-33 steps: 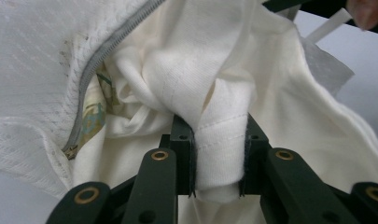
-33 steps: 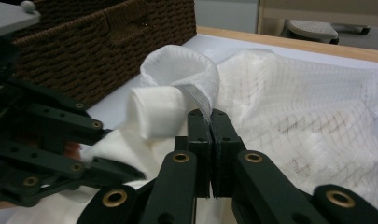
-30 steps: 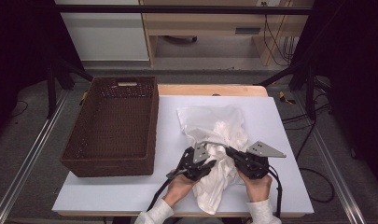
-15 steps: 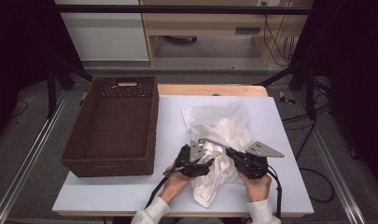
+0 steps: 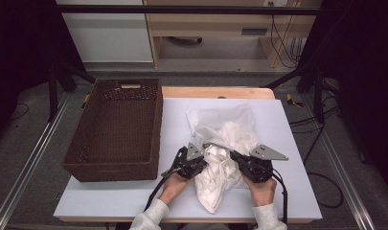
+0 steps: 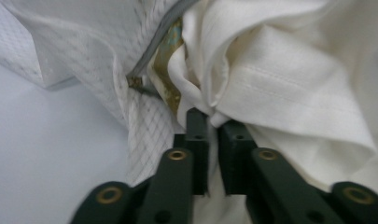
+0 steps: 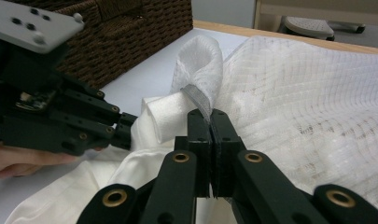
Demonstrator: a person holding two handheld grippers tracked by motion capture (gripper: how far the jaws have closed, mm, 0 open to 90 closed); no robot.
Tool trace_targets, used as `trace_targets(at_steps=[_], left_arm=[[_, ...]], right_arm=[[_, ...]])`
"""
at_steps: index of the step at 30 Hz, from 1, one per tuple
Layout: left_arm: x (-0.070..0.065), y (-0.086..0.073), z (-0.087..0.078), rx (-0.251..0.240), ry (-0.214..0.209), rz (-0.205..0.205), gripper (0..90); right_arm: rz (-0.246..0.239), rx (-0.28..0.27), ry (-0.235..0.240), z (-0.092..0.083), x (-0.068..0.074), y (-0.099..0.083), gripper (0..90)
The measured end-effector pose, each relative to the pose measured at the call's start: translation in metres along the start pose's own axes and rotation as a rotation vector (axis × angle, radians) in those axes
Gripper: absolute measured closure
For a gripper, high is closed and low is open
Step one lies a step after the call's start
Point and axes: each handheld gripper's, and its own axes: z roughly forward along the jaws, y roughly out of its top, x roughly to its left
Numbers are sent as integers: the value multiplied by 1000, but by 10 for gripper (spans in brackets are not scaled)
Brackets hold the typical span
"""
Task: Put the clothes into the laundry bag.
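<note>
White mesh laundry bag [image 5: 230,125] with white cloth [image 5: 215,179] bunched at its mouth lies on tabletop [image 5: 177,120], right of brown wicker basket [image 5: 117,129], not touching it; left tongs [image 6: 213,122] have just been closing, now pinch fold of cloth at bag's opening, beside grey zip edge [image 6: 151,55]; right tongs [image 7: 210,116] clenched on grey-edged mesh rim of bag [image 7: 198,100], on bag's side away from basket; left tongs between basket and bag.
</note>
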Motion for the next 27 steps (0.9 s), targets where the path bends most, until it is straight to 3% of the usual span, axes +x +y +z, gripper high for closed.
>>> trace_targets(at_steps=[2,6,9,12,14,16,20,22,24,27], left_arm=[[-4,2,-10,-45,-43,-15,857],[-20,6,-27,-91,-72,42,861],[-33,10,-32,-116,-71,70,861],[-39,14,-23,-106,-34,93,858],[-38,19,-10,-97,-15,64,858],[-36,24,5,-77,49,88,857],[-23,33,32,-30,127,54,855],[-18,34,36,-31,107,38,850],[-18,33,33,-34,105,47,838],[-18,31,19,-45,104,63,708]], right_arm=[[-5,-8,10,0,1,1,889],[-11,-21,47,0,5,3,890],[-20,-31,77,0,12,6,891],[-40,-35,85,0,16,8,891],[-32,-41,90,-1,16,8,891],[-22,-52,108,-3,14,8,891],[-30,-53,106,-7,14,8,891],[-32,-46,90,-7,12,7,891],[-26,-37,75,-7,9,5,891],[-14,-31,61,-7,5,3,891]])
